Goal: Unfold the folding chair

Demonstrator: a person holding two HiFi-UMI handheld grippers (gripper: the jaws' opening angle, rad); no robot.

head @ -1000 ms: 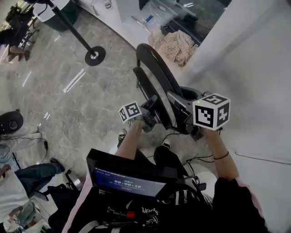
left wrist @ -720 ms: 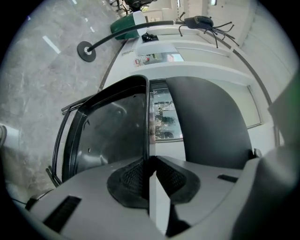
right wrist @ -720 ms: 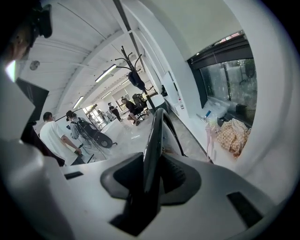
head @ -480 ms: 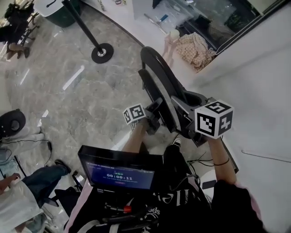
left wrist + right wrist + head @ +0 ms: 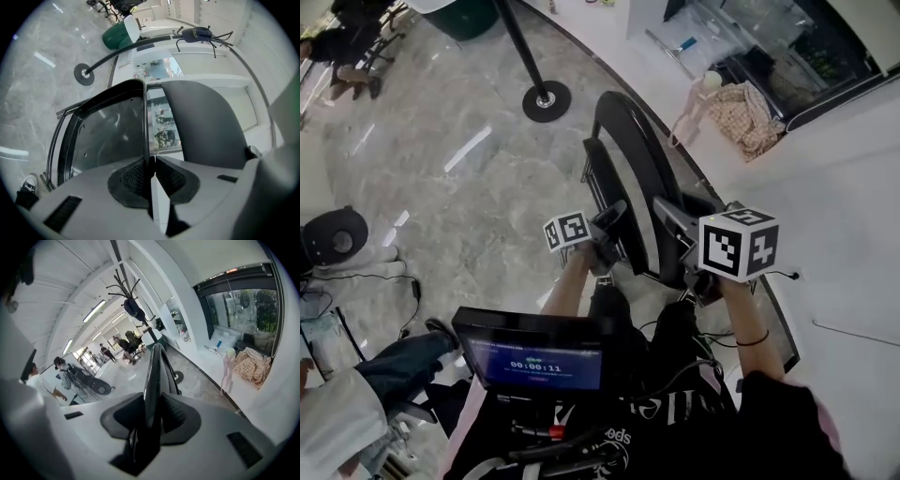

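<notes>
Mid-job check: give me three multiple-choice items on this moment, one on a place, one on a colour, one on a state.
1. Where is the round post base?
A) on the floor beyond the folding chair
B) on a shelf
C) on a seat
2. What colour is the folding chair?
A) red
B) black
C) white
3. The left gripper is:
A) wide open and empty
B) shut on a thin edge of the folding chair
C) out of view

Answers: 1 A, it sits on the marble floor past the chair. 2 B, frame and panels are black. 3 B, its pads pinch the edge.

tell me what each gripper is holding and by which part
Both hold the folded chair: the left gripper is shut on a thin panel edge, the right gripper on a thicker black edge.
</notes>
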